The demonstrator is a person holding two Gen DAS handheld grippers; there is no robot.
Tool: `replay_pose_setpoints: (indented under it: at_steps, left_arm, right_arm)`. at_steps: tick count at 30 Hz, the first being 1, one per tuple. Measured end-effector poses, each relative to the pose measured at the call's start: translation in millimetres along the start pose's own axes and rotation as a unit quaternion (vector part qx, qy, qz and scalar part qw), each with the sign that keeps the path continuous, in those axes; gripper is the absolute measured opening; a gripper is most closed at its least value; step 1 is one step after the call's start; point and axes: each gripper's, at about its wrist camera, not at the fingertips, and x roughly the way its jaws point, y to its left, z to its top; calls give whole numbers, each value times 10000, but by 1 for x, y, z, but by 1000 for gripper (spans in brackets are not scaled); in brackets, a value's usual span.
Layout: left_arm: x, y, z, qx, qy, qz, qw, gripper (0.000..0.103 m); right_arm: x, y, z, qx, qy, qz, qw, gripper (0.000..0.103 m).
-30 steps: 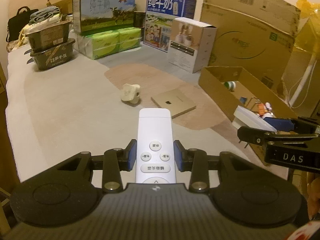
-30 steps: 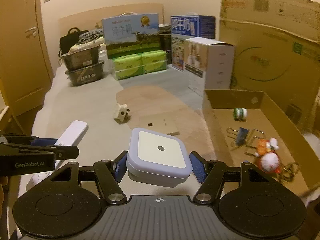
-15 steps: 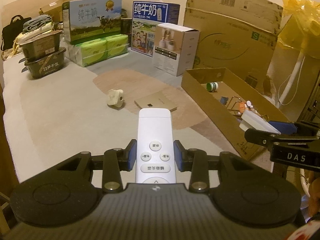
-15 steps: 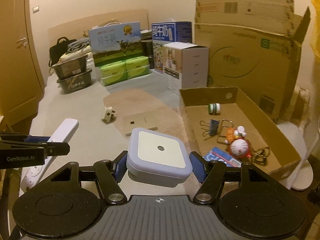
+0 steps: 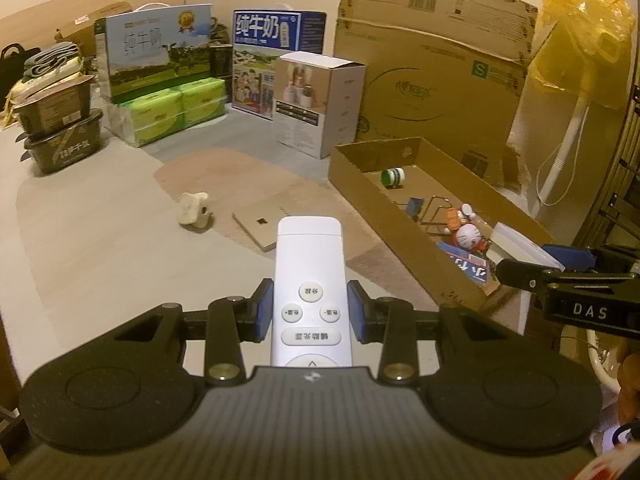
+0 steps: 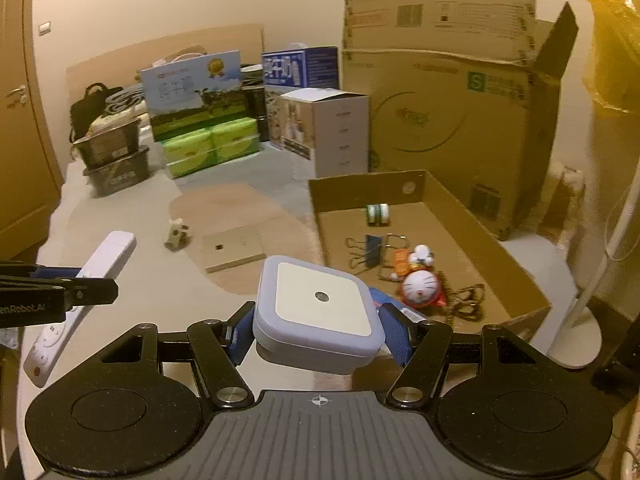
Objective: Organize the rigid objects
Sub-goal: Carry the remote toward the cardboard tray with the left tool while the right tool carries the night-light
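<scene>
My left gripper (image 5: 310, 314) is shut on a white remote control (image 5: 310, 264), held above the grey bed surface. My right gripper (image 6: 318, 334) is shut on a square pale-blue night light (image 6: 320, 304), held near the front left corner of a low open cardboard box (image 6: 320, 196). The box (image 5: 360, 184) holds a small green-white bottle (image 6: 378, 214), binder clips (image 6: 372, 246), a round cat toy (image 6: 422, 284) and other small things. The remote also shows in the right wrist view (image 6: 80, 300), and the night light in the left wrist view (image 5: 520, 246).
A white plug adapter (image 5: 194, 210) and a flat tan square box (image 5: 262, 224) lie on the bed left of the cardboard box. Milk cartons, green tissue packs (image 5: 176, 110), a white box (image 5: 320, 102), dark tubs (image 5: 60, 136) and a big cardboard carton (image 5: 432, 80) line the back.
Both grippers have moved back and to the right with their loads; the cardboard box now sits more fully in both views, and the right gripper is closer to its near corner.
</scene>
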Motion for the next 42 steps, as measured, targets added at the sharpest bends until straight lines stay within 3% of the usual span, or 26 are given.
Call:
replay_pose_setpoints:
  at_steps: [22,42]
  left_arm:
    - [39,-68,22,454,97,-490,9977,35]
    - [93,-108,56,605,177,-744,9952,35]
  right_arm:
    - [-2,-65,5,82,-20,-520,9986,65]
    - [35,-106,28,-21,40,-495,9988,65]
